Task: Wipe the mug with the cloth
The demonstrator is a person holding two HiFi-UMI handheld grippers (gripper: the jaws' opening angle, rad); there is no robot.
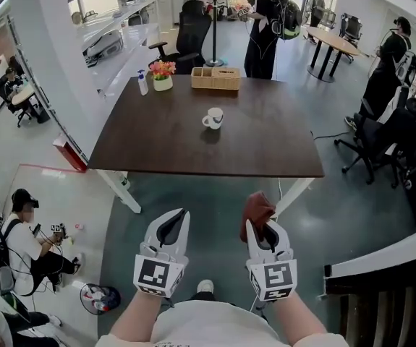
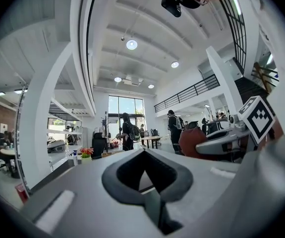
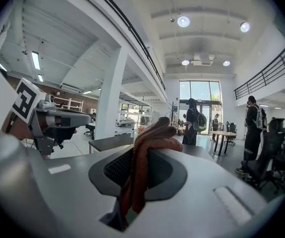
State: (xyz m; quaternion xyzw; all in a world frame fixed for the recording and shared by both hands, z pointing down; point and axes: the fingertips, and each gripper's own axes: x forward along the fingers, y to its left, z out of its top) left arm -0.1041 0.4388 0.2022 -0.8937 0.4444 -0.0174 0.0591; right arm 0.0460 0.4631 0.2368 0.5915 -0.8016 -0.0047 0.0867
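Observation:
A white mug point(image 1: 213, 118) stands near the middle of the dark brown table point(image 1: 157, 150), far ahead of both grippers. My right gripper point(image 1: 262, 228) is shut on a rust-red cloth point(image 1: 256, 212), which bunches above its jaws; in the right gripper view the cloth point(image 3: 143, 157) hangs pinched between the grey jaws. My left gripper point(image 1: 173, 226) is held beside it at the same height, shut with nothing in it; its closed jaws point(image 2: 147, 175) fill the left gripper view. Both grippers hover over the floor, short of the table's near edge.
On the table's far edge stand a wicker basket point(image 1: 215, 78), a small flower pot point(image 1: 163, 74) and a spray bottle point(image 1: 142, 83). A black office chair point(image 1: 187, 38) stands behind the table. People stand and sit around the room, one on the floor at left point(image 1: 21, 241).

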